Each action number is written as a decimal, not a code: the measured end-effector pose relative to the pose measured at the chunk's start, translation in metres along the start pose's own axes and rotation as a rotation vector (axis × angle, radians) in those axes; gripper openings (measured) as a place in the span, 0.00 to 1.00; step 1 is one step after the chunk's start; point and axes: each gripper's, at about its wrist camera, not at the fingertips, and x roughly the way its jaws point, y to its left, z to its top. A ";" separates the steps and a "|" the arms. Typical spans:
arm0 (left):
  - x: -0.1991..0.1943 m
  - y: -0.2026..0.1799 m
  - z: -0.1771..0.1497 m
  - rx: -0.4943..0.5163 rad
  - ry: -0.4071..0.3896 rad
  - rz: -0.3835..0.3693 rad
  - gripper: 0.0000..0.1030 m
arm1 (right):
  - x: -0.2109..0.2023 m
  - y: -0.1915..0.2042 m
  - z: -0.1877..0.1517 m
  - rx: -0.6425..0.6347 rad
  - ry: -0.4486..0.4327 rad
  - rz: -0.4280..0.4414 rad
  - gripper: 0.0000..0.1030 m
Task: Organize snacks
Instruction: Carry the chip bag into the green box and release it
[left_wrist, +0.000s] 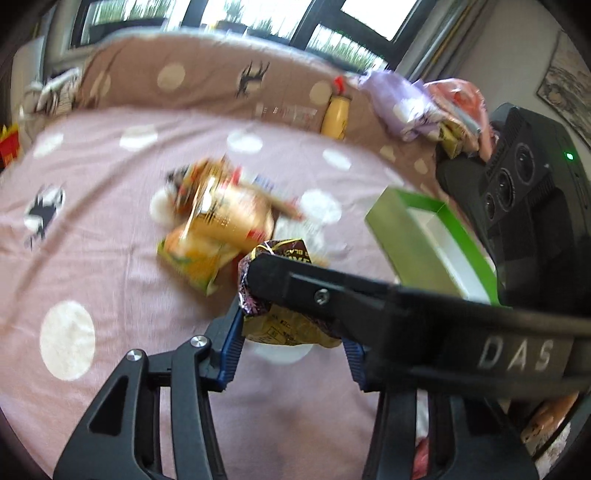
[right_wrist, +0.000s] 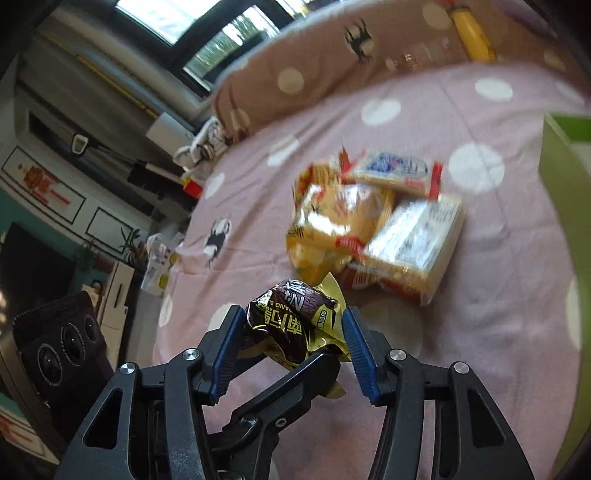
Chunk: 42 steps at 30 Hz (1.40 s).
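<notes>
A crumpled dark brown and gold snack packet (left_wrist: 284, 254) (right_wrist: 291, 310) hangs above the pink dotted bedspread (left_wrist: 92, 258) with both grippers on it. In the left wrist view my left gripper (left_wrist: 293, 332) has its blue pads against the packet's sides. A black finger of my right gripper (left_wrist: 332, 295) crosses over the packet from the right. In the right wrist view my right gripper (right_wrist: 291, 317) is shut on the same packet, and a left gripper finger (right_wrist: 295, 384) reaches in from below. A pile of yellow and white snack packs (left_wrist: 221, 229) (right_wrist: 369, 229) lies just beyond.
An open green box with a white inside (left_wrist: 417, 243) (right_wrist: 561, 184) stands right of the pile. A yellow bottle (left_wrist: 334, 118) (right_wrist: 474, 40) and a clear bottle (left_wrist: 284, 110) lean on the brown dotted bolster at the back. Purple and orange bags (left_wrist: 406, 103) lie at the back right.
</notes>
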 end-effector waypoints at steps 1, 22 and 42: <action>-0.003 -0.008 0.004 0.022 -0.023 0.004 0.45 | -0.008 0.001 0.002 -0.011 -0.030 -0.009 0.55; 0.046 -0.163 0.048 0.382 -0.078 -0.193 0.44 | -0.154 -0.104 0.009 0.196 -0.460 -0.148 0.53; 0.135 -0.232 0.037 0.448 0.201 -0.264 0.42 | -0.166 -0.216 -0.008 0.581 -0.428 -0.221 0.53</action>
